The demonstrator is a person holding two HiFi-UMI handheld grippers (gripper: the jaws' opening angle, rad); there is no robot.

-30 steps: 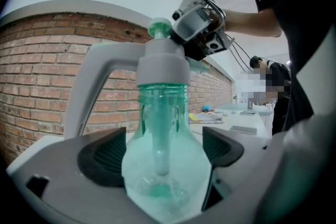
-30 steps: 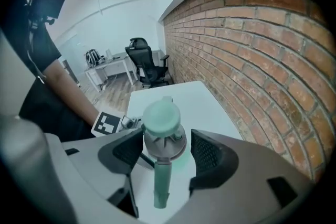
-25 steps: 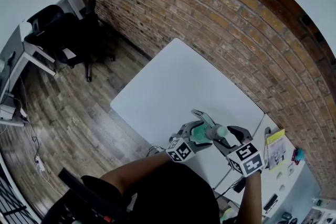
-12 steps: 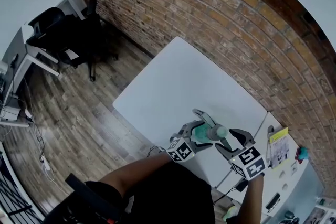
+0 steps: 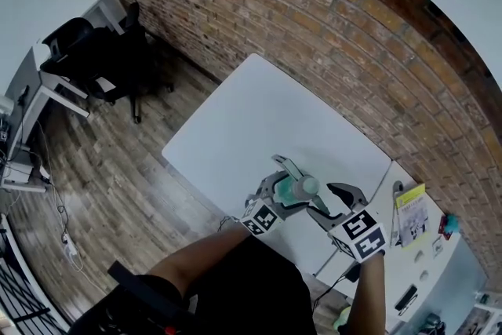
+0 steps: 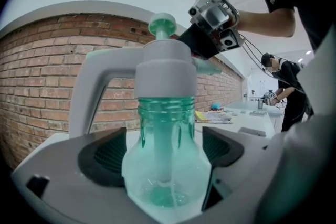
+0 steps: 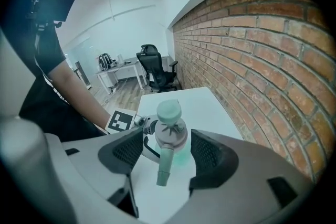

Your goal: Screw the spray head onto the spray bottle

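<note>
Counting in the head view: one spray bottle (image 5: 292, 194), one spray head (image 5: 307, 185) sitting on its neck, two tongs. Left tongs (image 5: 284, 181) and right tongs (image 5: 328, 198) meet over the near edge of the white table (image 5: 259, 121). The rest of that table is bare, with open room toward the brick wall (image 5: 314, 20). A second table (image 5: 392, 263) to the right carries a yellow booklet (image 5: 409, 214) and small clutter. A black office chair (image 5: 118, 51) stands well apart on the wood floor (image 5: 118, 161).

Left gripper view: left tongs are clamped on the green bottle's body (image 6: 165, 165), both pads pressing its sides, bottle upright. The grey head (image 6: 164, 68) is on the neck, its handle arching left. The right tongs hang just beyond the head, up right. Another person (image 6: 286, 86) stands far back by a table.

Right gripper view: right tongs are spread, one pad each side of the spray head (image 7: 170, 131), thin gaps showing on both sides, gripping nothing. The nozzle points toward the camera. Bare tabletop (image 7: 205, 105) lies behind, wall at right.
</note>
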